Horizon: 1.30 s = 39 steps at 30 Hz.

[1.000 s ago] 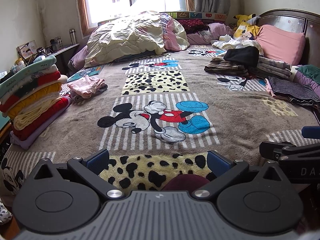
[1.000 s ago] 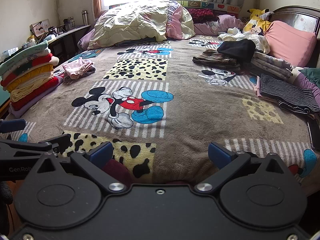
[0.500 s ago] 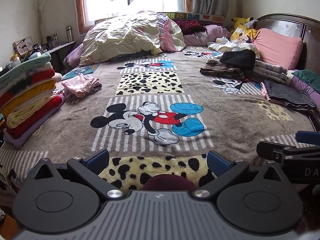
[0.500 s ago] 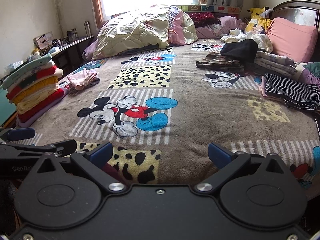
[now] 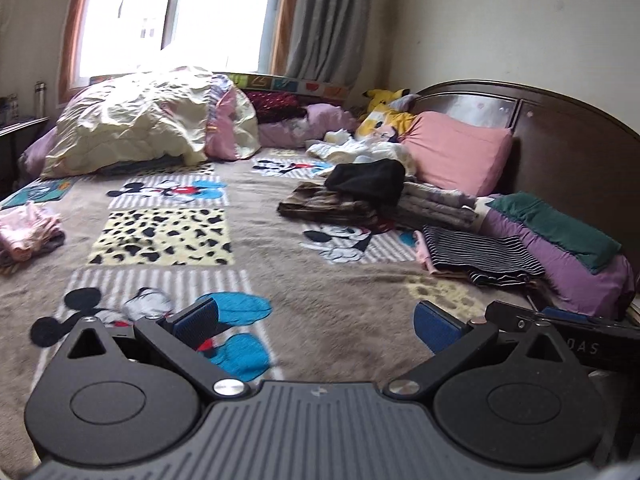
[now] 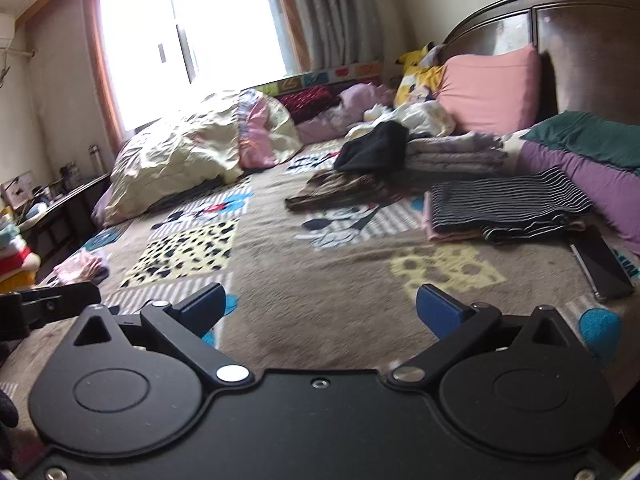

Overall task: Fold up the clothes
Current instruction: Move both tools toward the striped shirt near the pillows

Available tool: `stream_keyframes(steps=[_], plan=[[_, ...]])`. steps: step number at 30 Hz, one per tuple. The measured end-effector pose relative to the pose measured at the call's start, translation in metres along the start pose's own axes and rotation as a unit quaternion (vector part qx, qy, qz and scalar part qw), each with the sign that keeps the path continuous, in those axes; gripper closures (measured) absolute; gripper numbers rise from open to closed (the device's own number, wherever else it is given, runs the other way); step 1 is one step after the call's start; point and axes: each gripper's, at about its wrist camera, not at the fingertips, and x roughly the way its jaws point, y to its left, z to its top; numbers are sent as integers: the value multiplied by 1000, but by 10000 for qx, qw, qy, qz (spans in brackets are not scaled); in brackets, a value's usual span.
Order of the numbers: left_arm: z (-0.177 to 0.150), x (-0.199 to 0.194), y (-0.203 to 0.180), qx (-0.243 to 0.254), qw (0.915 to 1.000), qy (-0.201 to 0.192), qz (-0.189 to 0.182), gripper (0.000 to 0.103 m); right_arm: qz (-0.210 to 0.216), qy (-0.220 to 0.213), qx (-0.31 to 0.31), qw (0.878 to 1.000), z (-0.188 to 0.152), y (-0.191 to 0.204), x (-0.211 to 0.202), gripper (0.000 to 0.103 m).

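Left wrist view: the left hand-held gripper (image 5: 316, 322) hangs over the bed (image 5: 340, 292) at lower centre with its jaws spread wide and nothing between the blue pads (image 5: 198, 320); the right hand-held gripper (image 5: 560, 322) enters at the lower right edge. The clothes lie toward the right half of the frame: a black garment (image 5: 366, 180) slumped loosely over a brown patterned garment (image 5: 324, 204), a folded pale stack (image 5: 436, 202) just behind them, and a striped folded piece (image 5: 478, 254) at centre right beside a purple pillow (image 5: 560, 264); a small pink pile (image 5: 28, 230) sits at the left edge. Right wrist view: the right hand-held gripper (image 6: 320, 310) is likewise agape and empty at lower centre, pointing up the bed toward the same group, the black garment (image 6: 374, 150) upper centre and the striped folded piece (image 6: 508, 202) centre right; a dark phone-like slab (image 6: 602, 266) lies at right on the blanket, and a bright folded stack (image 6: 14, 256) shows at the far left edge. Both views are blurred. Some pieces lie folded and two look loose, so the scene fits either reaching for another garment or pausing between pieces. If the black garment is fetched, a good grasp would pinch one edge only, clear of the brown piece beneath, and carry it to the bare blanket in the foreground, keeping away from the slab
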Motion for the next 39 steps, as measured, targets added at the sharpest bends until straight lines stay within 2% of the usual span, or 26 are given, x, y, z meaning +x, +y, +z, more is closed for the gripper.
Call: stream_keyframes(steps=[2, 4, 6, 10, 13, 20, 23, 24, 26, 29, 31, 33, 35, 39], plan=[[6, 29, -18, 147, 9985, 404, -324, 0, -284, -153, 135, 9994, -2, -20, 10, 1], [-2, 57, -37, 311, 9964, 644, -446, 0, -528, -188, 215, 9982, -5, -39, 20, 1], [-3, 75, -56, 511, 9957, 612, -481, 0, -738, -150, 251, 9968, -10, -56, 29, 1], [-1, 121, -92, 792, 9891, 759, -984, 1, -919, -330, 492, 9940, -11, -82, 41, 1], [-2, 155, -107, 935, 9870, 664, -1127, 4, -1053, -464, 672, 9911, -12, -101, 50, 1], [-5, 232, -143, 1265, 9807, 414, -1432, 3, -1364, -777, 1091, 9816, -15, -147, 72, 1], [-7, 265, -158, 1405, 9772, 307, -1561, 3, -1399, -1041, 1306, 9760, -18, -160, 69, 9], [-7, 276, -163, 1452, 9759, 271, -1604, 3, -1371, -1182, 1384, 9737, -20, -161, 63, 19], [1, 277, -177, 1600, 9761, 232, -1451, 4, -1381, -1322, 1534, 9695, -19, -166, 66, 33], [12, 284, -197, 1862, 9749, 220, -1200, 5, -1248, -1311, 2009, 9627, -21, -180, 77, 37], [14, 306, -209, 2091, 9691, 348, -1260, 6, -1216, -1289, 2182, 9597, -22, -184, 82, 37], [15, 326, -219, 2219, 9651, 377, -1340, 10, -1182, -1277, 2359, 9561, -24, -187, 85, 37], [14, 345, -229, 2328, 9603, 393, -1488, 25, -1147, -1264, 2536, 9521, -25, -190, 89, 36], [11, 363, -243, 2520, 9538, 474, -1567, 43, -1114, -1196, 2732, 9480, -27, -195, 95, 31]])
